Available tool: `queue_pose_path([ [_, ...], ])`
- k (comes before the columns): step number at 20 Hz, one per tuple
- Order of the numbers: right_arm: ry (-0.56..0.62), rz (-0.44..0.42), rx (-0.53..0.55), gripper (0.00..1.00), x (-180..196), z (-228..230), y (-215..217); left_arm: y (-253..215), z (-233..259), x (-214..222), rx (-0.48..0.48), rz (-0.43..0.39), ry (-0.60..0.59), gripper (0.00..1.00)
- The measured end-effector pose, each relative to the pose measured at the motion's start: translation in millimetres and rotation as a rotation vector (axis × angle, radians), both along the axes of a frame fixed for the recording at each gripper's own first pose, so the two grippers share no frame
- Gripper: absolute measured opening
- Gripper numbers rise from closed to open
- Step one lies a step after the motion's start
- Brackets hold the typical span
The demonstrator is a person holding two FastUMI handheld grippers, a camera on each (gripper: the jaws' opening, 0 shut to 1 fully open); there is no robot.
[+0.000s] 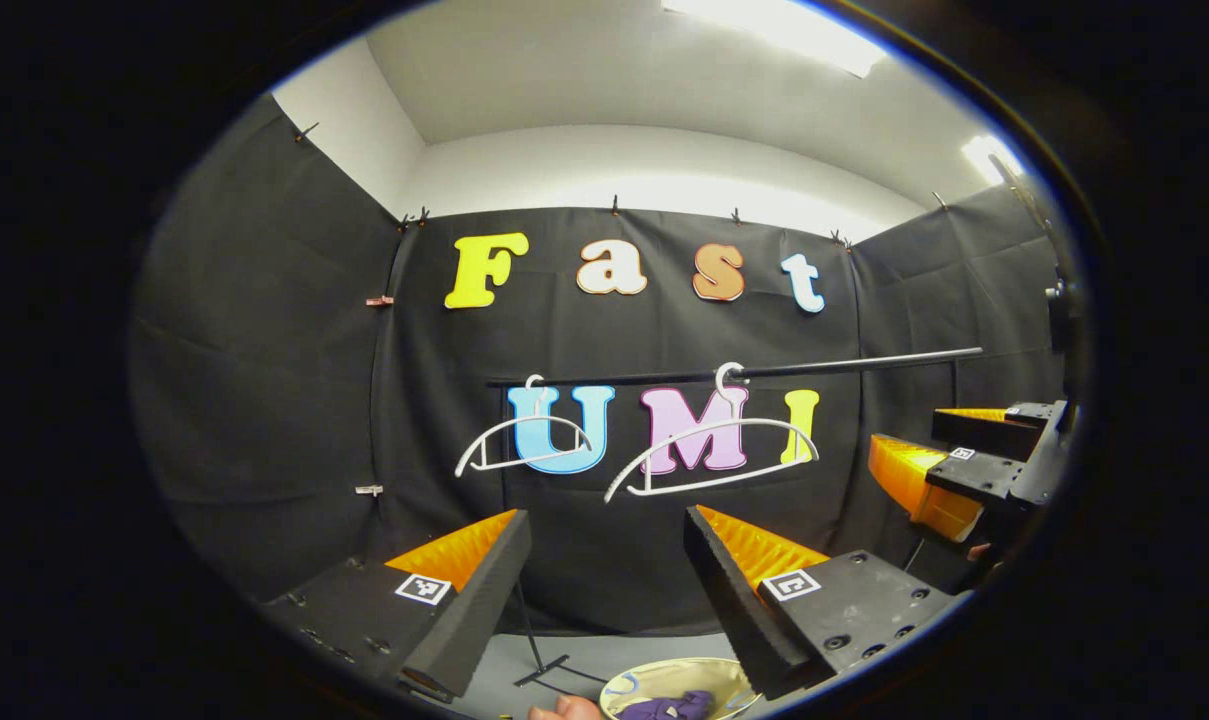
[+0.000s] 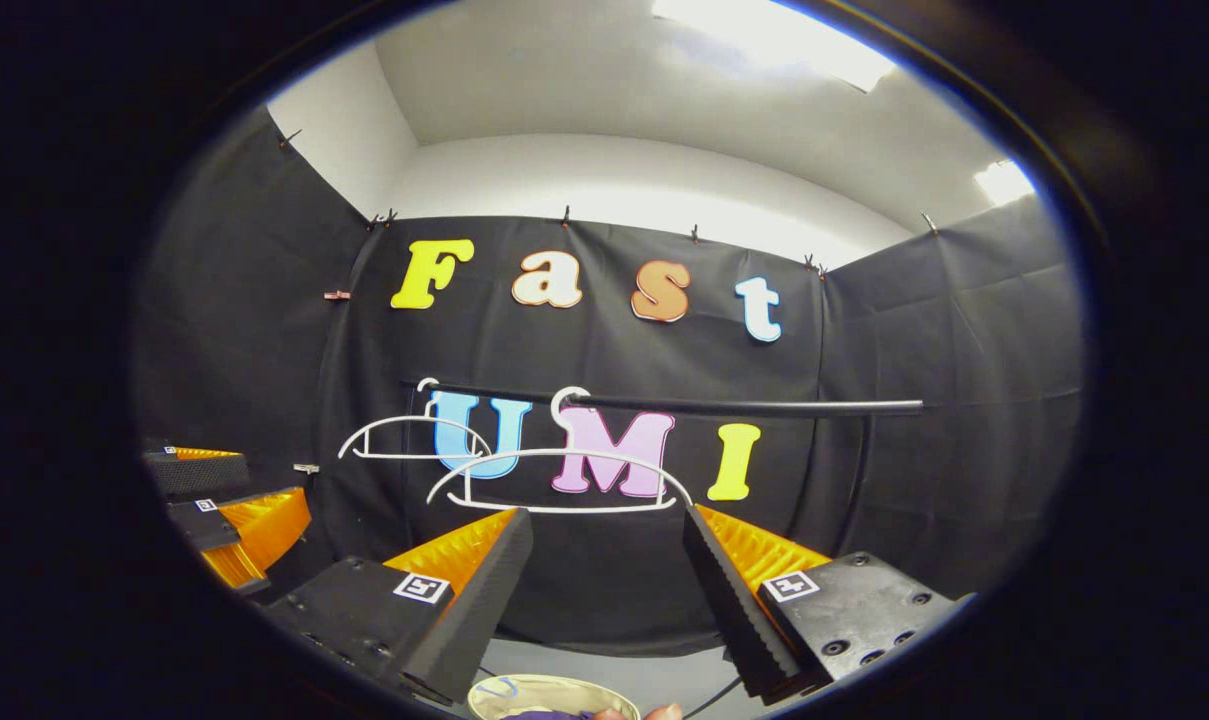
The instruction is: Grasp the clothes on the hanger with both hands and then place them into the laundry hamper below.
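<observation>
In the left gripper view we see the left gripper (image 1: 607, 590) at the bottom, with its two fingers spread wide and nothing between them. Far behind it a dark rail (image 1: 764, 370) runs across the black wall. Two white hangers hang on the rail: a small hanger (image 1: 524, 440) on the left and a big hanger (image 1: 714, 450) nearer to us on the right. Both hangers are bare. Low in this view, between the fingers, we see the hamper (image 1: 679, 680), a round one with a pale rim. Inside it lie the clothes (image 1: 674, 708), a purple crumpled heap. Just left of the hamper a part of a hand (image 1: 564, 710) shows at the edge. At the right edge we see the right gripper (image 1: 939, 455), near the right end of the rail; from here we cannot tell well how its fingers stand.

In the right gripper view the right gripper (image 2: 607, 590) is at the bottom, its fingers also spread apart and holding nothing. The rail (image 2: 744, 407) and both bare hangers (image 2: 564, 480) are far in front. The left gripper (image 2: 229, 505) shows at the left edge. At the bottom is the hamper (image 2: 544, 695), with a small purple part of the clothes (image 2: 549, 715) inside it.
</observation>
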State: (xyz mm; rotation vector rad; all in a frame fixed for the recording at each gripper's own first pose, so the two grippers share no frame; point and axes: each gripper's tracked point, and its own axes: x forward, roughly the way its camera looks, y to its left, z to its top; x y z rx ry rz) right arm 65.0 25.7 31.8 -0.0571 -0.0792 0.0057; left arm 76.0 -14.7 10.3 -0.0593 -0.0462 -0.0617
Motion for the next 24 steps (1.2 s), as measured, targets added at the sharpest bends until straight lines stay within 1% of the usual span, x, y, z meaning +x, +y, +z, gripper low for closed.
queue_pose_path([
  [1, 0.001, 0.004, 0.008, 0.98, -0.8, 0.7, 2.3, 3.0, 1.7, -1.5, 0.003, 0.008, 0.0, 0.97],
  [3, 0.008, 0.011, 0.032, 0.98, -2.2, 1.1, 6.3, 4.4, 1.6, -3.3, 0.007, 0.018, -0.001, 0.99],
  [4, 0.01, 0.013, 0.035, 0.98, -2.6, -0.1, 6.1, 4.1, 3.6, -3.9, 0.006, 0.016, -0.008, 0.97],
  [5, 0.014, 0.013, 0.038, 0.99, -2.5, -1.0, 7.1, 0.0, 3.7, -4.1, 0.001, 0.002, -0.009, 0.99],
  [6, 0.019, 0.015, 0.042, 0.98, -2.6, -2.2, 8.4, -1.9, 4.0, -6.0, -0.003, -0.007, -0.009, 0.97],
  [7, 0.022, 0.016, 0.049, 0.98, -4.2, -2.8, 9.5, -1.3, 5.1, -7.2, -0.004, -0.009, -0.012, 0.97],
  [8, 0.02, 0.015, 0.057, 0.97, -6.3, -1.9, 9.0, -0.3, 6.3, -7.8, -0.003, -0.009, -0.015, 0.99],
  [9, 0.014, 0.013, 0.064, 0.97, -7.8, -0.6, 7.9, 0.0, 6.0, -8.7, -0.002, -0.008, -0.015, 0.97],
  [11, 0.011, 0.009, 0.063, 0.98, -10.0, -0.6, 6.4, 1.7, 7.5, -9.8, -0.001, -0.007, -0.017, 0.99],
  [12, 0.014, 0.008, 0.064, 0.98, -10.7, -1.5, 6.1, 1.4, 8.8, -11.2, -0.002, -0.01, -0.019, 0.97],
  [13, 0.018, 0.006, 0.066, 0.98, -10.9, -2.9, 6.0, 2.7, 9.0, -12.3, 0.0, -0.011, -0.022, 0.99],
  [16, 0.022, 0.004, 0.065, 0.98, -13.4, -3.1, 7.8, 3.5, 10.6, -15.8, 0.004, -0.017, -0.028, 0.97],
  [24, 0.027, 0.041, 0.093, 0.98, -14.3, -11.2, 16.8, 0.1, 4.4, -21.8, 0.022, -0.01, -0.018, 0.97],
])
